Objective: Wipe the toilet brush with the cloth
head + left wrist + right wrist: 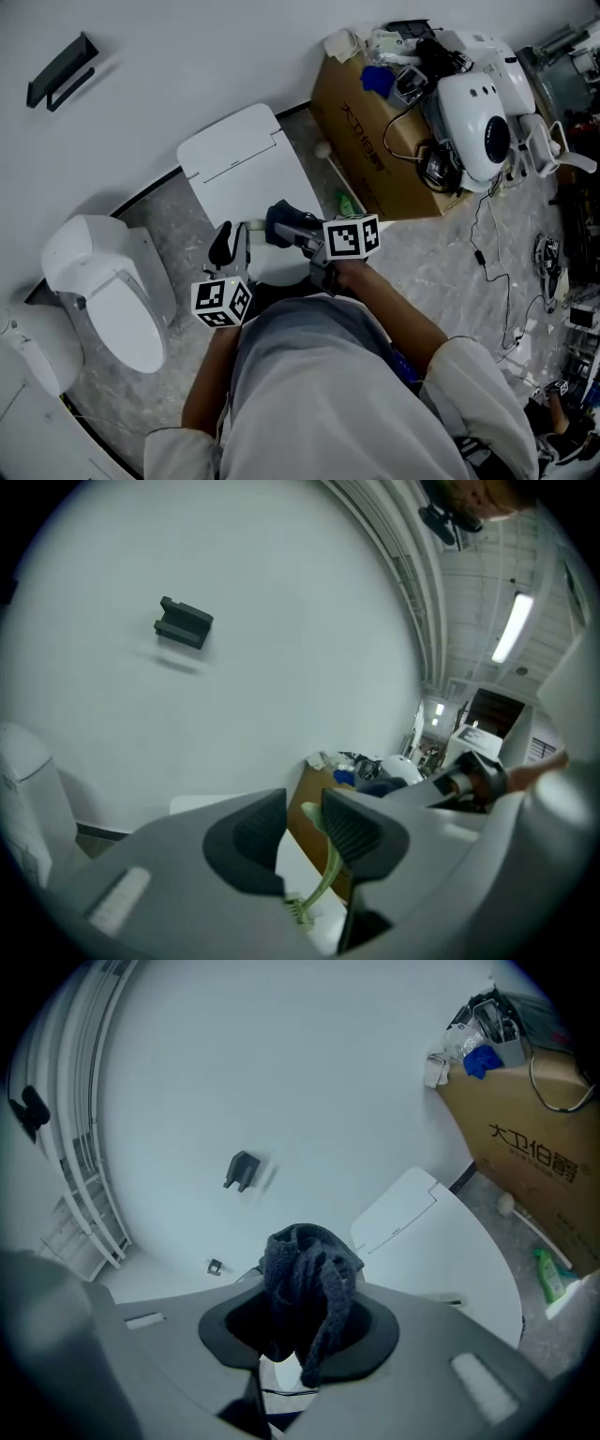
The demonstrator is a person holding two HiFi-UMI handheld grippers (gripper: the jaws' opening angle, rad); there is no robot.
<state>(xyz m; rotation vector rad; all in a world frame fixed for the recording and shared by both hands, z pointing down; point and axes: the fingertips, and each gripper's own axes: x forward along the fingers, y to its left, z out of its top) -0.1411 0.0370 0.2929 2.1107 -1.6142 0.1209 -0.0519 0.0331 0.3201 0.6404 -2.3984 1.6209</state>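
Over the white lid (234, 159), the left gripper (302, 829) clamped the toilet brush (330, 864) and the right gripper (298, 1330) pinched the cloth (305, 1274); by my judgement, a good wipe needed the brush held steady under firm cloth strokes.

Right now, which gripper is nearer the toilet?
Left. The left gripper, with the toilet brush in its jaws, sits just right of the toilet. The right gripper, holding the cloth, is farther right, by the white lid.
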